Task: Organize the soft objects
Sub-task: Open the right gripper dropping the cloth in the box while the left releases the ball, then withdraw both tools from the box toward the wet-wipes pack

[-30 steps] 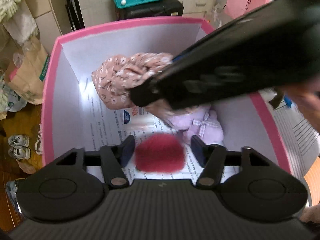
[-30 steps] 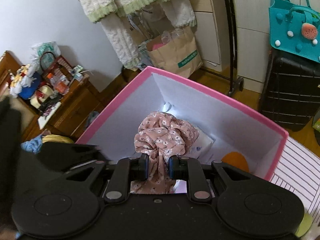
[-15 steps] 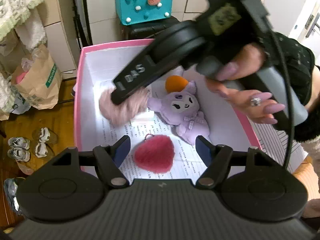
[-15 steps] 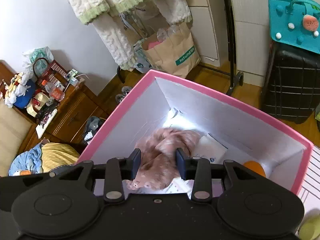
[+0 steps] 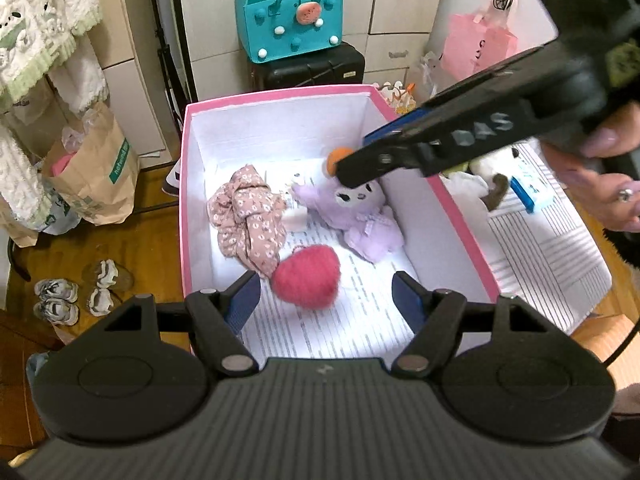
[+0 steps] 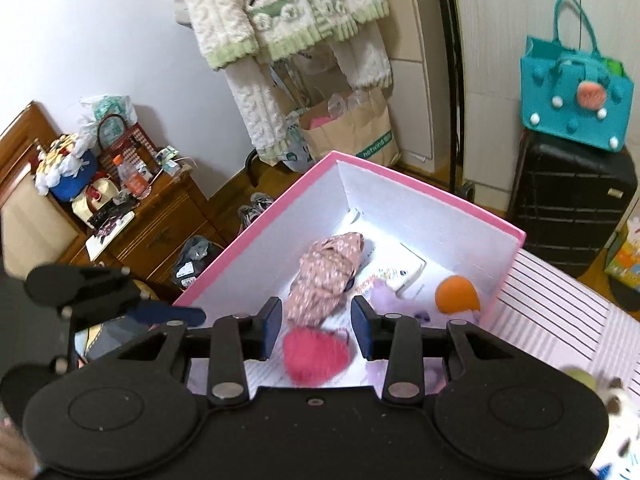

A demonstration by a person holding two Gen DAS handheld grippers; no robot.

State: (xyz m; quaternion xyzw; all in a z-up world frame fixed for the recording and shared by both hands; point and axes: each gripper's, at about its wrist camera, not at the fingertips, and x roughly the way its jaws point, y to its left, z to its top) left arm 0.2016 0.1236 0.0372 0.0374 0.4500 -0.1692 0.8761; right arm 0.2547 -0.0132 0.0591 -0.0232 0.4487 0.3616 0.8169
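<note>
A pink box (image 5: 183,200) with white walls holds a floral pink cloth (image 5: 248,220), a purple plush doll (image 5: 360,216), an orange ball (image 5: 333,159) and a fuzzy red heart (image 5: 308,280). My left gripper (image 5: 325,298) hangs open above the box's near end, with the heart lying loose on the floor below it. My right gripper (image 6: 318,320) is open and empty above the cloth (image 6: 328,272) and the heart (image 6: 316,354). In the left wrist view its finger (image 5: 420,148) reaches in over the box's right wall, held by a hand (image 5: 600,168).
A striped surface (image 5: 540,248) right of the box carries a black-and-white plush (image 5: 494,176) and a blue packet (image 5: 532,194). A paper bag (image 5: 96,176) and shoes (image 5: 56,300) sit on the floor at left. A black suitcase (image 5: 316,70) stands behind. A wooden dresser (image 6: 160,216) is further left.
The right gripper opened and let go of the floral cloth, which now lies in the box. Both grippers rose and drew back. The left jaws spread slightly wider around the heart.
</note>
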